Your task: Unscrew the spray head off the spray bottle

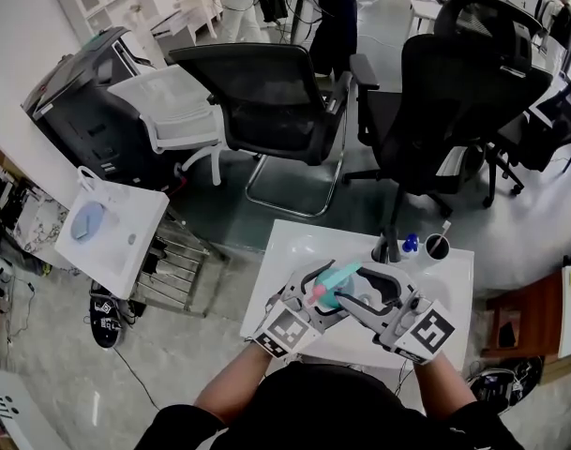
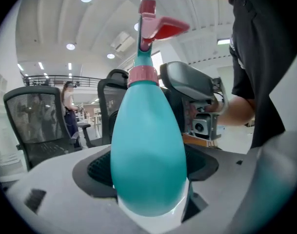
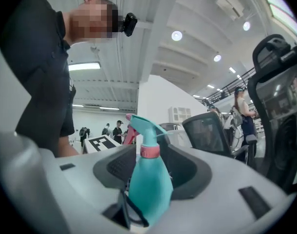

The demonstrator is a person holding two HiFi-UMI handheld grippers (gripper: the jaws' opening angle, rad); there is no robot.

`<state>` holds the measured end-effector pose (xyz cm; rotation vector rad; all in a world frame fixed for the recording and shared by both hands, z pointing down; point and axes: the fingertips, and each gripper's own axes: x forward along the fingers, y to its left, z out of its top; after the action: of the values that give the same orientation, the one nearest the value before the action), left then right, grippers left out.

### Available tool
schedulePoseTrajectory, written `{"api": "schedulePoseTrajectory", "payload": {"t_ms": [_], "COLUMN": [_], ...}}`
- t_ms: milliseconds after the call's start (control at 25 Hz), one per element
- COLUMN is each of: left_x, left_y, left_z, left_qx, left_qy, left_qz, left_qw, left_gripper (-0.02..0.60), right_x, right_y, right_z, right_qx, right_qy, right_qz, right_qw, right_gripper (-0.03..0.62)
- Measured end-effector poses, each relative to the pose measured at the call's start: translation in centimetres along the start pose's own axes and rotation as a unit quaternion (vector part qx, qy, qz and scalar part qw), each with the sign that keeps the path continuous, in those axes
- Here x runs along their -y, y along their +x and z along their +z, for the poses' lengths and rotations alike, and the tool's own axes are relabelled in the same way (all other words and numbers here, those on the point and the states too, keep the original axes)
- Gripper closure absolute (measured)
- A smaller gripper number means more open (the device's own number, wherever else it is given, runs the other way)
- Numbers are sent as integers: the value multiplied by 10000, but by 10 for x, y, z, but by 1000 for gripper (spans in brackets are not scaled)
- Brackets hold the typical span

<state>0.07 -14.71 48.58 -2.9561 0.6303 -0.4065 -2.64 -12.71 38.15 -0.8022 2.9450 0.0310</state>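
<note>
Table [image 1: 294,270], white, among office chairs [image 1: 266,92]

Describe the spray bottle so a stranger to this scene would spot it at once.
Find the small white table directly in front of the person. Over it, the left gripper holds a teal, pear-shaped plastic spray bottle by its body. Unlike the dark-rimmed cup at the table's far edge, it is bright teal with a pink collar and a pink-triggered spray head.
</note>
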Motion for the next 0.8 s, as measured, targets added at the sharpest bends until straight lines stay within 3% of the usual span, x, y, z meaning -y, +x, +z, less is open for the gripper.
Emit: {"api": "schedulePoseTrajectory", "payload": {"t_ms": [120, 200, 800], "left_x": [-18, -22, -15], "left_y": [-1, -1, 9], "left_z": [-8, -11, -28], "left_qx": [-97, -117, -458], "left_qy": [-351, -489, -194], "left_qz": [489, 601, 818], "left_qw": [9981, 9969, 9954], "left_gripper": [163, 163, 163], "right_x": [-1, 1, 13], "right_y": [3, 4, 11], "right_z": [-5, -9, -21], "right_qx": [-130, -181, -239], "right_qy": [17, -40, 94], "right_qz": [-337, -540, -1394], "right_qw": [9993, 9984, 9899], "right_gripper": [399, 408, 439]}}
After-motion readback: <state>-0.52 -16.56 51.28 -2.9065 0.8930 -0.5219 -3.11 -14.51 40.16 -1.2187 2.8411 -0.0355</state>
